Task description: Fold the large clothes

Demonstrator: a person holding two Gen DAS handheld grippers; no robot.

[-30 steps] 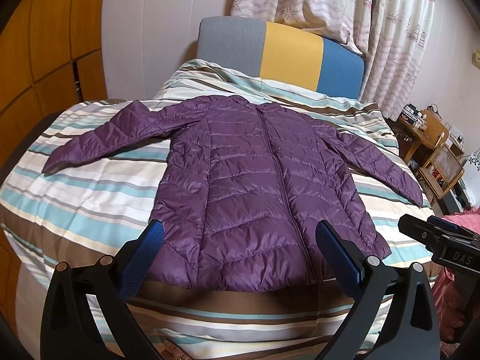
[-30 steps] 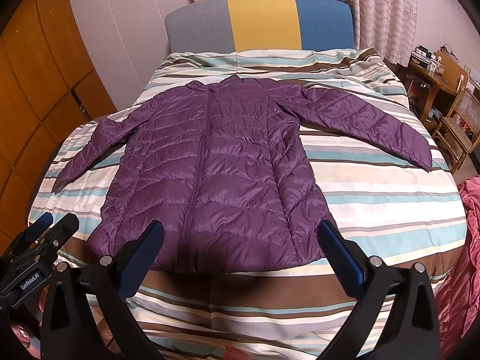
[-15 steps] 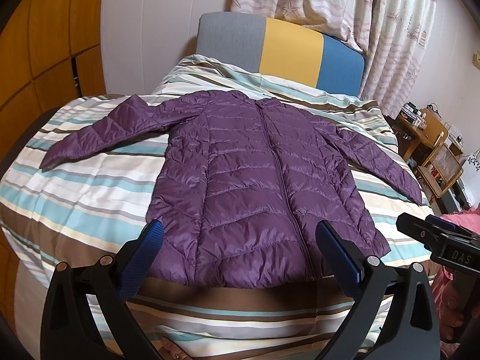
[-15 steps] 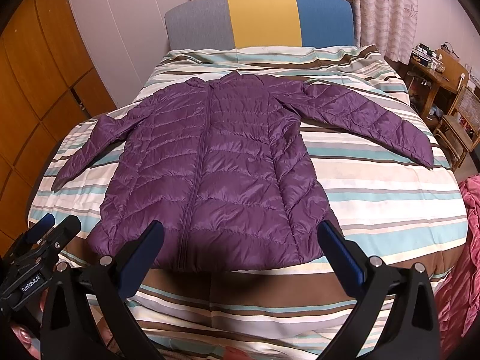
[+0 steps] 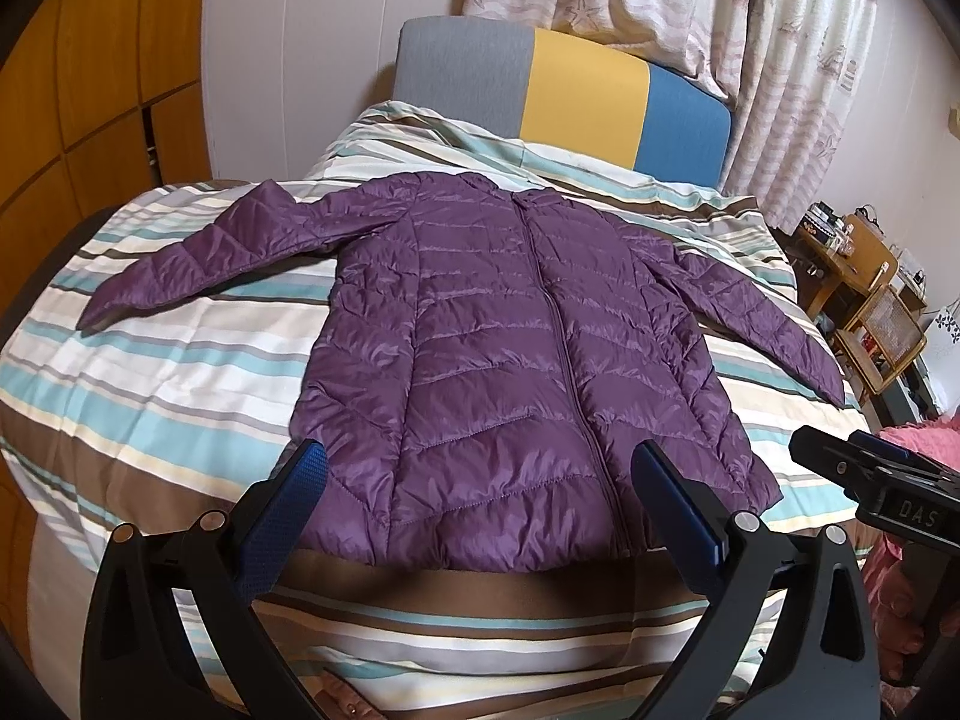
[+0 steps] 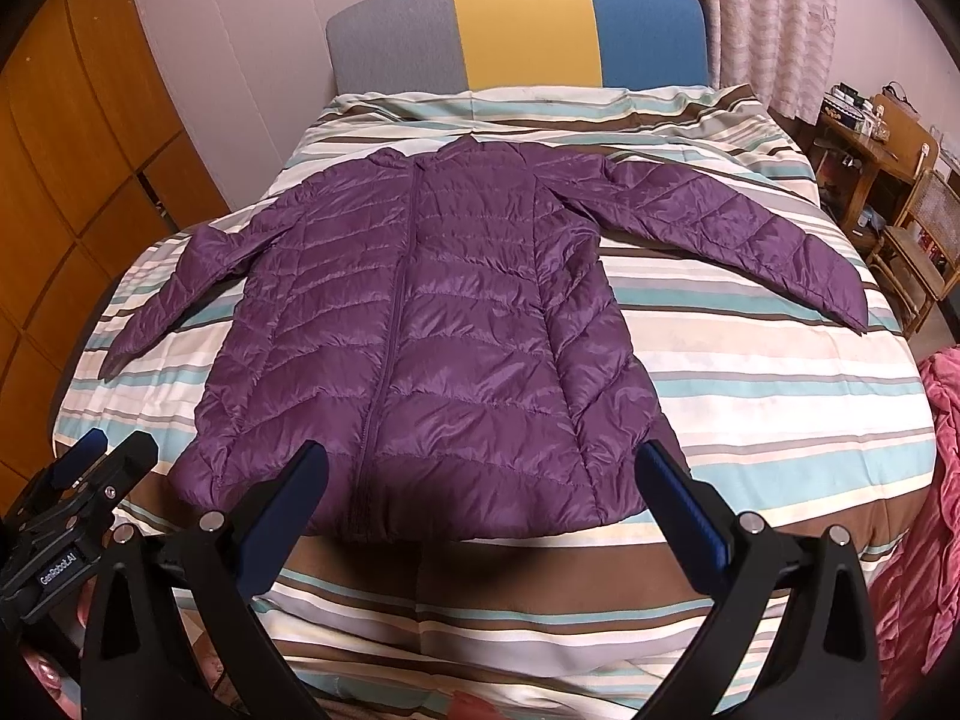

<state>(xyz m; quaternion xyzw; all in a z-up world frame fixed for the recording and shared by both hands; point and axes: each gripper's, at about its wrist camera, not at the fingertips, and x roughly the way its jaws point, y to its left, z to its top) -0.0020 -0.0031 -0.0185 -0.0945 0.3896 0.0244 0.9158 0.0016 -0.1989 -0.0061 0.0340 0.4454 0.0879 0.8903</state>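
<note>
A purple quilted jacket [image 5: 516,372] [image 6: 420,354] lies flat and zipped on the striped bed, front up, hem toward me, both sleeves spread out to the sides. My left gripper [image 5: 480,468] hovers open above the bed's near edge, just short of the hem's left half. My right gripper [image 6: 480,468] is open too, over the hem's right half, holding nothing. Each gripper shows in the other's view: the right one [image 5: 870,480] at the right edge, the left one [image 6: 90,468] at the lower left.
The striped duvet [image 5: 150,372] covers the whole bed, with a grey, yellow and blue headboard [image 6: 522,30] at the far end. Wooden wardrobe doors [image 5: 72,90] stand on the left. A wooden desk and chair [image 6: 900,180] and pink fabric [image 6: 942,480] crowd the right side.
Both grippers have tilted or risen slightly, so the jacket sits a little lower and closer in view. The jacket itself has not moved, and the jaws stay open.
</note>
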